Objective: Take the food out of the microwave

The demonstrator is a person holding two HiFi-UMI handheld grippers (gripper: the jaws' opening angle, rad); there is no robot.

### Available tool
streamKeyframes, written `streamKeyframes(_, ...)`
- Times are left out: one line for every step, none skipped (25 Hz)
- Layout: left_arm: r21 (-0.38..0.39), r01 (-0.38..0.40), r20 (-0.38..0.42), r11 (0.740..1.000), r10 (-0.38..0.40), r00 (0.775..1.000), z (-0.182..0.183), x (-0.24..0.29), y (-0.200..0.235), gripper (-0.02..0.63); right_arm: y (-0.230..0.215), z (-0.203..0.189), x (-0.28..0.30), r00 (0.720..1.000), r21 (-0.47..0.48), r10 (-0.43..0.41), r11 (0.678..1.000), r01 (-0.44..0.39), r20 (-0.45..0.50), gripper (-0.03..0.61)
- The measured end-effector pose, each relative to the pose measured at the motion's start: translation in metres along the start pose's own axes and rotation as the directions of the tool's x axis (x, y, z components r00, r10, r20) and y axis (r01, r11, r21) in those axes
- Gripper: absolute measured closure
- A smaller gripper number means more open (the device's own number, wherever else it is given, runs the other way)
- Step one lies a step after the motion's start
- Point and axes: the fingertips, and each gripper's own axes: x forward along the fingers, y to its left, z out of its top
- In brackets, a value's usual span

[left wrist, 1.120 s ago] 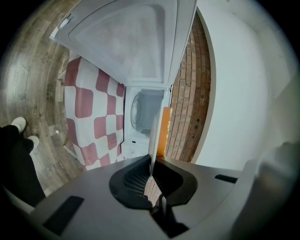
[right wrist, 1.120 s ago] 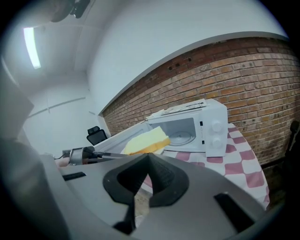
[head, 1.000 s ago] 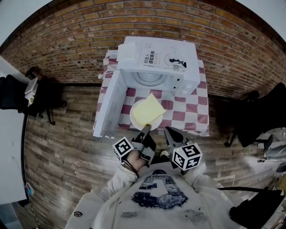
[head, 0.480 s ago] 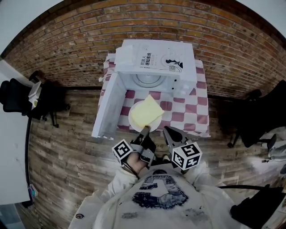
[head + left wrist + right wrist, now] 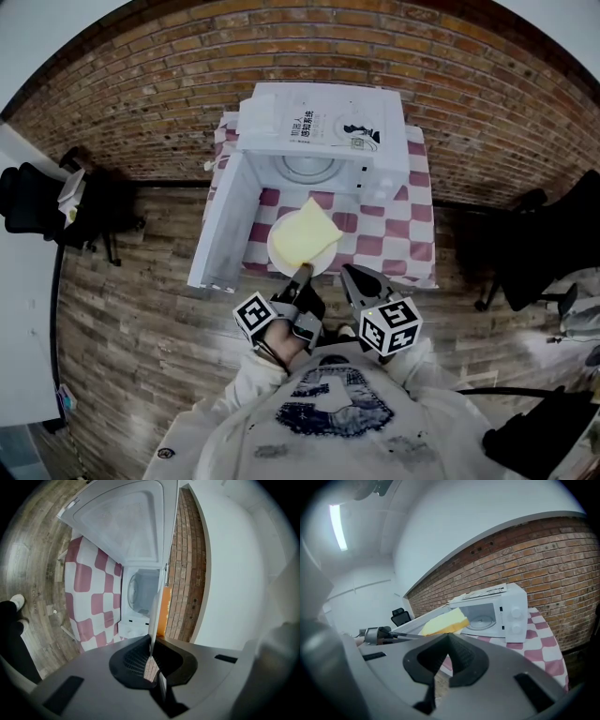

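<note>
A white plate (image 5: 279, 255) carrying a pale yellow slab of food (image 5: 305, 232) hangs in front of the white microwave (image 5: 323, 127), over the near part of the checked table (image 5: 398, 239). The microwave door (image 5: 223, 220) swings open to the left, and its cavity (image 5: 140, 590) holds only the glass turntable. My left gripper (image 5: 303, 274) is shut on the plate's near rim. In the left gripper view the plate (image 5: 153, 616) runs edge-on between the jaws, the food (image 5: 164, 611) beside it. My right gripper (image 5: 350, 275) hovers just right of the plate, shut on nothing.
The table stands against a brick wall (image 5: 141, 103) on a wood-plank floor (image 5: 122, 319). Black office chairs stand at the left (image 5: 56, 202) and at the right (image 5: 530, 248). A white desk edge (image 5: 23, 309) runs along the left side.
</note>
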Motion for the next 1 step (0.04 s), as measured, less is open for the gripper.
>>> streamKeyframes(0.0, 0.001, 0.0, 1.0, -0.001, 1.0, 0.0003, 0.0002, -0.0003, 0.592, -0.0001, 0.0001, 0.0003, 1.0, 0.0, 0.0, 1.0, 0.0, -0.001, 0.566)
